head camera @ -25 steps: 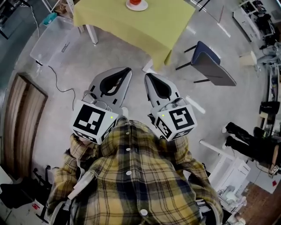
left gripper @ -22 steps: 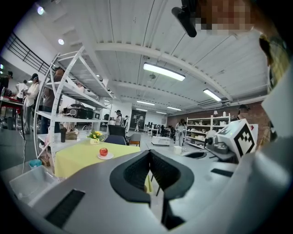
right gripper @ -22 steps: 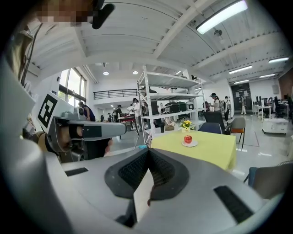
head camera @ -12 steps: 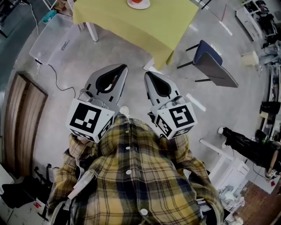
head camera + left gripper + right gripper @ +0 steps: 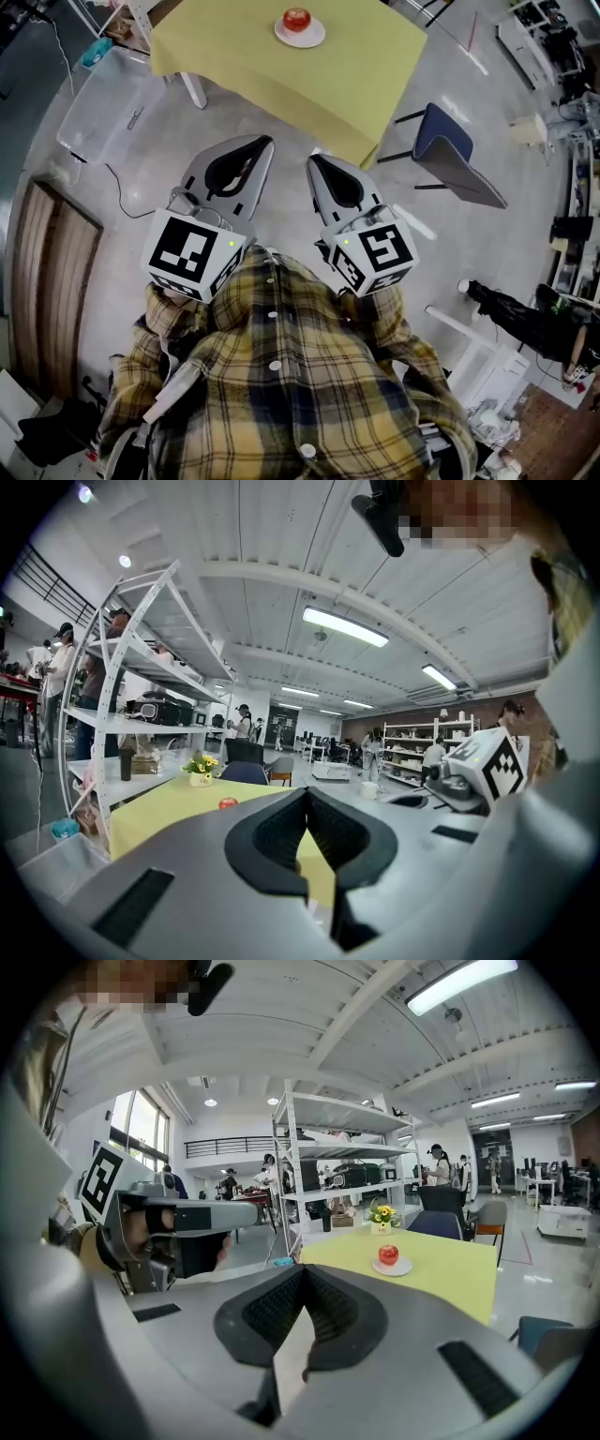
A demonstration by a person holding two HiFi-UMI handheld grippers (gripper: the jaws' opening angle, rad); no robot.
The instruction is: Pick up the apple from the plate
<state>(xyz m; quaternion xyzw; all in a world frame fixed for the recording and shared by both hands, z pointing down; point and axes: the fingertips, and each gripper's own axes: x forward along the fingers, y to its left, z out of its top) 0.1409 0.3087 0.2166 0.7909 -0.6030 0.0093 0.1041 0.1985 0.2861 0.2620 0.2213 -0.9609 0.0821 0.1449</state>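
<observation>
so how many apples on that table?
1. The apple sits on the white plate near the yellow table's far edge; no others visible.

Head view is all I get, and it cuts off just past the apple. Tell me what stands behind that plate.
Observer: A small pot of yellow flowers, on the table, apart from the plate.
Operator: Give me the far side.
Observer: A dark blue chair and a grey chair beside it.
Operator: Identify the white legs at my top left.
Observer: A tall white shelf rack, shelves loaded with equipment.
</observation>
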